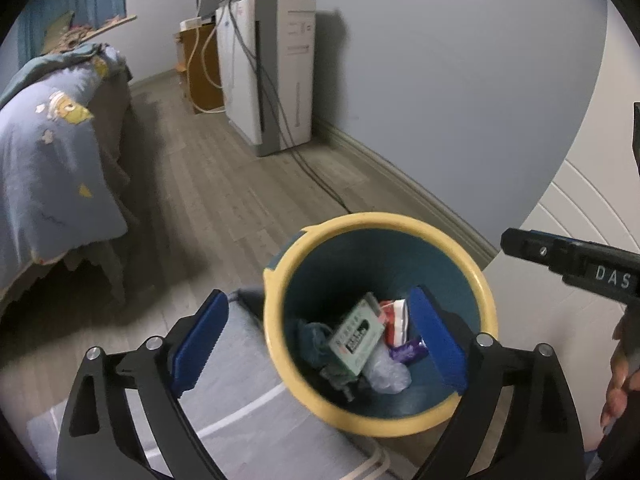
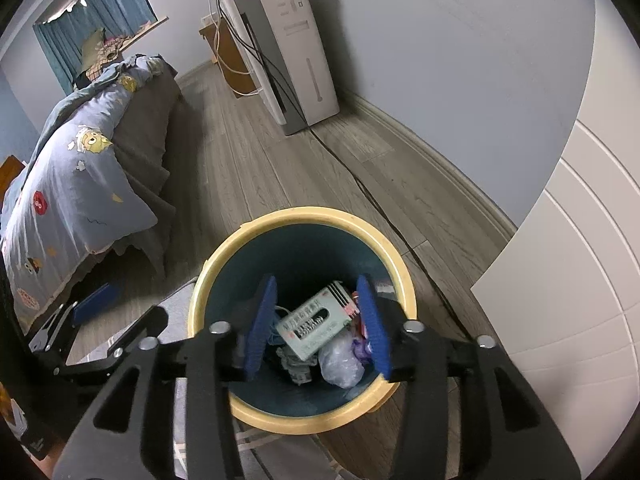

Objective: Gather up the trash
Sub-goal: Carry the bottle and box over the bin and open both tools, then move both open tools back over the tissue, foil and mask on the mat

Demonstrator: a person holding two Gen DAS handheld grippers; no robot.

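A blue trash bin with a yellow rim [image 1: 276, 312] [image 2: 404, 276] stands on the wood floor. Inside lie a green box [image 1: 354, 338] [image 2: 310, 326], a clear plastic bag [image 1: 386, 374] [image 2: 340, 366], a red-white wrapper [image 1: 394, 318], a purple wrapper [image 1: 408, 350] and dark crumpled trash. My left gripper [image 1: 320, 338] is open and empty, straddling the bin's left rim. My right gripper [image 2: 318, 330] is open and empty, directly above the bin's mouth. The right gripper's body also shows at the right of the left wrist view [image 1: 576, 268].
A bed with a blue cartoon quilt [image 1: 48, 152] [image 2: 80, 176] stands at left. A white appliance [image 1: 276, 72] [image 2: 296, 40] with trailing cables stands against the far wall. A white door [image 2: 580, 280] is at right. A grey mat [image 1: 224, 384] lies beside the bin.
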